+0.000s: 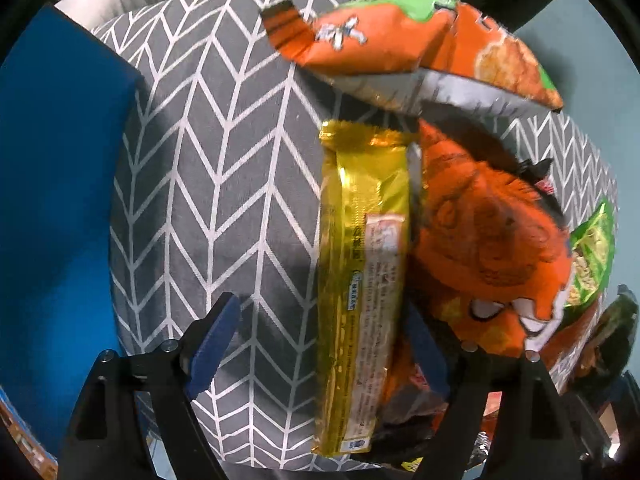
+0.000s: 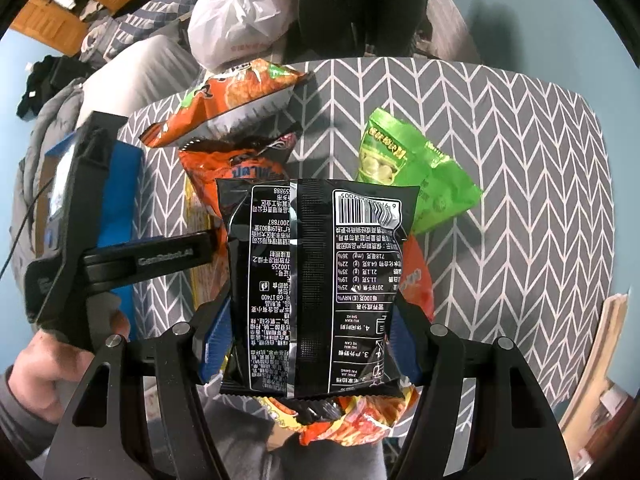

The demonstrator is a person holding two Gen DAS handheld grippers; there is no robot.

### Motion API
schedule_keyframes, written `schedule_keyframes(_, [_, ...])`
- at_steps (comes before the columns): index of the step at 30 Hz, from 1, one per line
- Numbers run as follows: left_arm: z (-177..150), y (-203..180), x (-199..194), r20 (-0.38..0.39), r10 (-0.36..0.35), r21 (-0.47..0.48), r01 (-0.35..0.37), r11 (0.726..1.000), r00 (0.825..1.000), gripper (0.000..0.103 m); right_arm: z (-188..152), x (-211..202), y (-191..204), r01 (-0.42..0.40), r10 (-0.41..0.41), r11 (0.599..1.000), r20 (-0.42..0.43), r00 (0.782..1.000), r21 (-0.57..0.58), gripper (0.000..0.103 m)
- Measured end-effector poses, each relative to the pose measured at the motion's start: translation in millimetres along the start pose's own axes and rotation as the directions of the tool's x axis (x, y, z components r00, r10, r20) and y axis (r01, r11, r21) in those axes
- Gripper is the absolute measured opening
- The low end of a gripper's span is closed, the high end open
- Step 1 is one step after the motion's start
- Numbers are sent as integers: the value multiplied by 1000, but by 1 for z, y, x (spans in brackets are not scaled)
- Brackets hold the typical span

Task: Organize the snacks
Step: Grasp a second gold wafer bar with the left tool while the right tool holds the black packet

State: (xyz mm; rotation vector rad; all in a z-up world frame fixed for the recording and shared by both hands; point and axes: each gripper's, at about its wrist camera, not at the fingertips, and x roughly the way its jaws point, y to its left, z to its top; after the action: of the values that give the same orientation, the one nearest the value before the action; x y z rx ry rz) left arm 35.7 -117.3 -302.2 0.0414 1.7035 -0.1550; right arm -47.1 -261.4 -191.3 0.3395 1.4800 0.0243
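My right gripper (image 2: 308, 344) is shut on a black snack packet (image 2: 312, 280), held above a pile of orange packets (image 2: 224, 176) on the grey chevron cloth (image 2: 520, 200). A green packet (image 2: 408, 168) lies beyond it. In the left wrist view my left gripper (image 1: 320, 344) is open. A gold packet (image 1: 360, 280) stands on edge between its fingers, near the right finger, beside orange packets (image 1: 480, 240). Another orange packet (image 1: 420, 48) lies further off. The left gripper's body also shows in the right wrist view (image 2: 100, 248).
A blue box (image 1: 52, 200) stands at the left edge of the cloth. A white plastic bag (image 2: 240, 20) and bedding lie behind the surface. A stack of paper or books (image 2: 600, 360) is at the right.
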Motion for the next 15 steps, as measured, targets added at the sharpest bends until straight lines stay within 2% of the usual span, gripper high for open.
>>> schedule_keyframes(1, [-1,-1,3,-4,3,10,-3,1000,1000,78,0,1,1,3,-3,1000,0,1000,-2,68])
schedule_keyframes(5, [-8,-5,8,3,-6,42,6,999,1000,63,0,7,6,29,-29,999,2,1000,-18,68])
schedule_keyframes(7, [-14,-6,7,13,-2,70,1,998,1000,51,-1,9,7,40,-40,999,4,999,-23,68])
schedule_keyframes(8, [-19,-7,5,16,-12,83,10,996,1000,37,-2,10,8,43,-43,999,3,999,-24,68])
schedule_keyframes(11, [-28,-8,1,30,-32,102,29,994,999,32,-3,12,8,43,-43,999,1,999,-21,68])
schedule_keyframes(15, [-35,0,-3,26,-36,95,34,995,999,31,-5,13,12,46,-46,998,3,999,-29,68])
